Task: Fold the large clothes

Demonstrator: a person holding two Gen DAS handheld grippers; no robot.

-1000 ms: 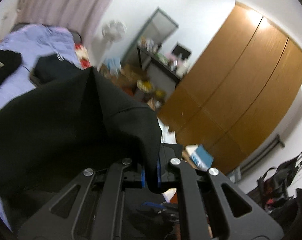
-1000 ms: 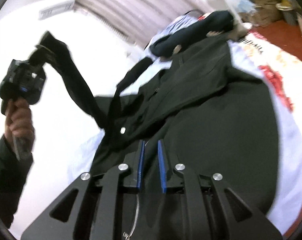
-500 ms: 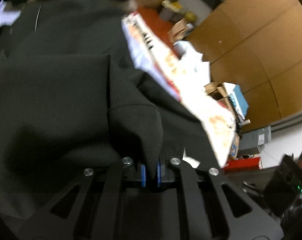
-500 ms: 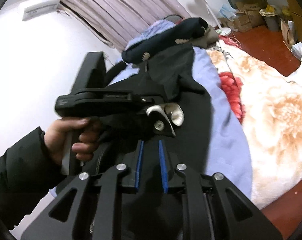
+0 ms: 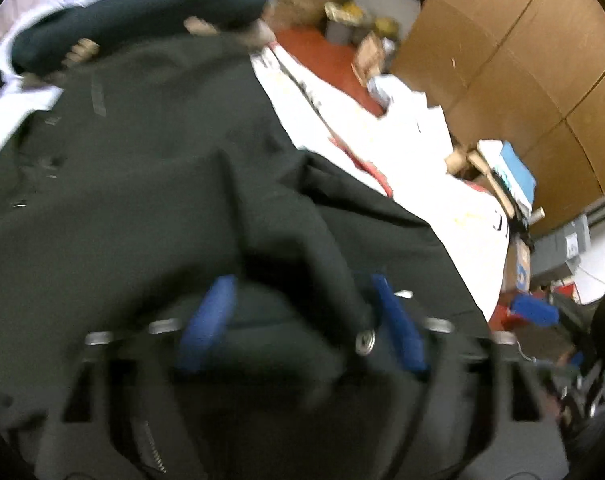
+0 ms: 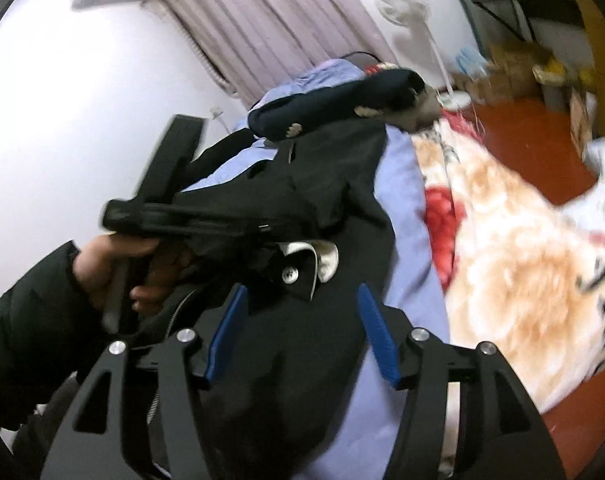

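A large black coat (image 5: 142, 168) lies spread over the bed, with a silver snap button (image 5: 364, 343) and a zipper near me. My left gripper (image 5: 302, 316) is open just above it; a fold of the coat lies loose between its blue pads (image 5: 398, 332). My right gripper (image 6: 300, 328) is open too, over the coat (image 6: 302, 352) near its white-lined collar (image 6: 322, 256). The left gripper's body (image 6: 174, 216), held in a hand, shows in the right wrist view.
A dark navy garment (image 6: 342, 100) lies at the bed's far end on the light blue sheet (image 6: 398, 208). A floral blanket (image 6: 514, 256) hangs off the bed's right side. A fan (image 6: 402, 4), boxes (image 5: 498, 168) and a wooden wardrobe (image 5: 522, 52) stand beyond.
Both grippers have opened. The left let go of the coat fold after bringing it down onto the bed. The right opened over the coat near the collar.
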